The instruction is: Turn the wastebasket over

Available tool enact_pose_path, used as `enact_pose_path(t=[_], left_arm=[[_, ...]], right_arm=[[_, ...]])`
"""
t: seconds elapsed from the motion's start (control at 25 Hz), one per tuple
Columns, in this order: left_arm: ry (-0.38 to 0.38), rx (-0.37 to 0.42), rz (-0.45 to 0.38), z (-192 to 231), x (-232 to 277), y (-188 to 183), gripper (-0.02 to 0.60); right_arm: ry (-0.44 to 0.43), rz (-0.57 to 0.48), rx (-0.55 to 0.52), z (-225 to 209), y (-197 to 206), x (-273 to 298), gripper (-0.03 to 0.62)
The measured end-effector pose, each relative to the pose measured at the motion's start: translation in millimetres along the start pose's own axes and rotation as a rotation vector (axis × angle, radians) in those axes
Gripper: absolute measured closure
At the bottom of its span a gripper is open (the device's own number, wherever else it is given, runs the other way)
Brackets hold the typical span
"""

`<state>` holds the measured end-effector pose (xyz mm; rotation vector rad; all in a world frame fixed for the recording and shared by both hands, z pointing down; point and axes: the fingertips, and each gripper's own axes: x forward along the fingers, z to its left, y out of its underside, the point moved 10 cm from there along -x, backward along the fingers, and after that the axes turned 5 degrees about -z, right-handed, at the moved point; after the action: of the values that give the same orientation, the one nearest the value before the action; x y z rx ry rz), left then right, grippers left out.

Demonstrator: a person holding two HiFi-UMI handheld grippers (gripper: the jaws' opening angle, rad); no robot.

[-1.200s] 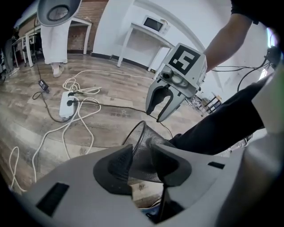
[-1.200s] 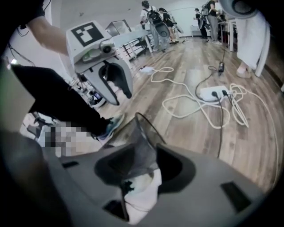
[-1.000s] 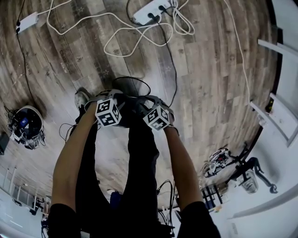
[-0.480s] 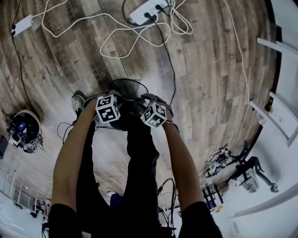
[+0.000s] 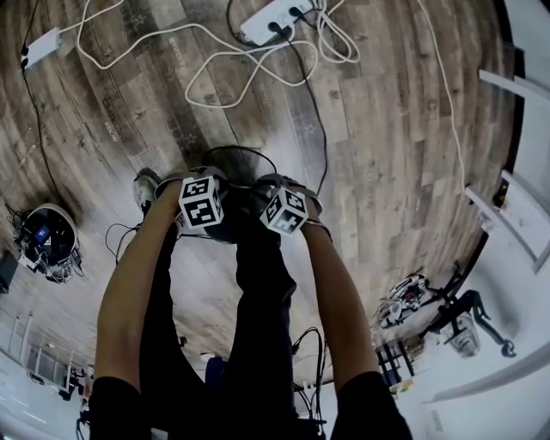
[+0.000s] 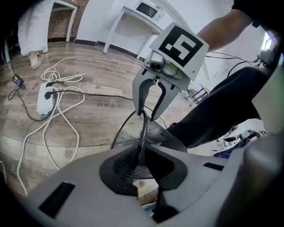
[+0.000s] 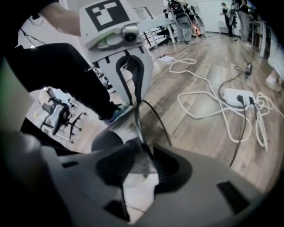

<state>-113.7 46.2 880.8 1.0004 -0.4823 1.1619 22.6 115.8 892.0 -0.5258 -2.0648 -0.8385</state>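
The black wire-mesh wastebasket (image 5: 243,163) stands on the wooden floor between the person's feet, its mouth up. My left gripper (image 7: 136,106) sits at the rim's left side. Its jaws have just been closing, and its fingertips now meet on the thin rim wire (image 6: 143,128). On the opposite side my right gripper (image 6: 147,116) stands open, one finger on each side of the rim without pressing it. In the head view the marker cubes hide the jaws of both the left gripper (image 5: 209,182) and the right gripper (image 5: 280,187). Mesh (image 7: 138,165) fills the space between the right jaws.
A white power strip (image 5: 271,21) with looping white cables and a black cable (image 5: 314,120) lies on the floor beyond the basket. A shoe (image 5: 148,184) is just left of it. A bundle of gear (image 5: 47,236) sits far left, with white furniture (image 5: 516,210) at the right.
Both hands stay at the basket's rim, the marker cubes shifting only slightly. The wastebasket has not moved.
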Motion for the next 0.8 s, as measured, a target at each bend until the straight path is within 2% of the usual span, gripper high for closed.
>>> enact_pose_path(t=[0.24, 0.44, 0.8], left_arm=[[0.008, -0.029, -0.008, 3, -1, 5, 0.508], [0.007, -0.088, -0.043, 3, -7, 10, 0.506], [-0.025, -0.111, -0.073, 2, -17, 15, 0.506]], right_arm=[[-0.041, 0.004, -0.056, -2, -6, -2, 0.480], [-0.086, -0.002, -0.109, 2, -18, -3, 0.528], [-0.134, 0.007, -0.089, 9, -35, -1, 0.540]])
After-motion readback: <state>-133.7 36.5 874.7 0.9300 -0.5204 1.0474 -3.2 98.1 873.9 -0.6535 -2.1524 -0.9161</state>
